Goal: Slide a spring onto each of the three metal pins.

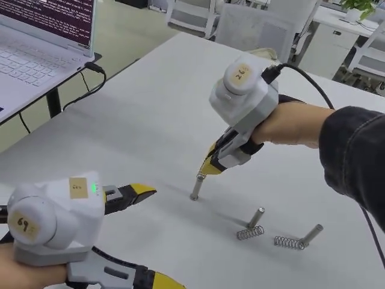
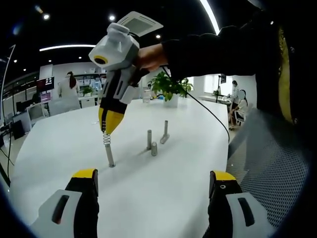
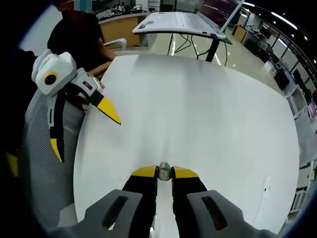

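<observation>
Three metal pins stand on the white table (image 1: pixel 150 120). My right gripper (image 1: pixel 209 168) is shut on a small spring (image 1: pixel 201 176), whose lower end meets the top of the left pin (image 1: pixel 195 188). The left gripper view shows the same spring (image 2: pixel 105 140) over that pin (image 2: pixel 110 156). In the right gripper view the spring (image 3: pixel 164 171) sits pinched between the yellow fingertips. The other two pins (image 1: pixel 257 215) (image 1: pixel 313 232) each have a spring (image 1: pixel 249 232) (image 1: pixel 289 242) lying at the foot. My left gripper (image 1: pixel 161 236) stays open at the near left, a little short of the pins.
An open laptop (image 1: pixel 42 42) sits on a side table at the far left, its black cable (image 1: pixel 96 78) hanging by the table edge. Chairs (image 1: pixel 252 24) stand beyond the far edge. The right gripper's cable (image 1: pixel 319 90) runs over the person's sleeve (image 1: pixel 355 156).
</observation>
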The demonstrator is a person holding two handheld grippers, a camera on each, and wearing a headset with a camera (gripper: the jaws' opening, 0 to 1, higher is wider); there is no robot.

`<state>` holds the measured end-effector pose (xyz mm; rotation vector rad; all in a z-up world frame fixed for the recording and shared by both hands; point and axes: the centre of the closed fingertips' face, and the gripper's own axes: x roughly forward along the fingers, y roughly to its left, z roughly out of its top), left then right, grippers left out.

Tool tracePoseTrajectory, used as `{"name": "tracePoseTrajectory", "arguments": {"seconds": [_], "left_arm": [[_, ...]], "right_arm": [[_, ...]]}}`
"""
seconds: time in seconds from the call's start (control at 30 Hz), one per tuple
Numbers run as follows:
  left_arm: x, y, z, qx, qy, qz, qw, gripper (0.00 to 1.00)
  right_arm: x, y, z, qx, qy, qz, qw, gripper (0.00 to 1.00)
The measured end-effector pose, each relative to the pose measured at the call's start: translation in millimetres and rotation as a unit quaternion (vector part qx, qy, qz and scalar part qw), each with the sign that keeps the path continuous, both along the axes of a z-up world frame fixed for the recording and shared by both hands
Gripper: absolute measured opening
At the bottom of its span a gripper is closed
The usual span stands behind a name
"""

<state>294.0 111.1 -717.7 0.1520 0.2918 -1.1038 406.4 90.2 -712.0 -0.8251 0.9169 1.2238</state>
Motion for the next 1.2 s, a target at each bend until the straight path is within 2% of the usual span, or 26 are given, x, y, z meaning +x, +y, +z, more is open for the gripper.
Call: {"name": "tracePoseTrajectory", "arguments": {"seconds": [0.53,0.93,1.2], "left_arm": [[0.1,1.5,-1.6,-0.001,0.004,0.001,1.0,0.9],[1.2,1.9,-2.6,0.0,0.005,0.0,1.0,0.89],[2.2,3.0,-3.7,0.001,0.007,0.001,1.0,0.89]], "right_arm": [[-1.8,-0.8,-8.6,-0.006,0.007,-0.002,1.0,0.08],[-0.8,-1.6,-23.6,0.0,0.014,-0.016,0.9998,0.08],[5.4,-0.2,-36.1,0.002,0.014,-0.02,0.9997,0.08]]}}
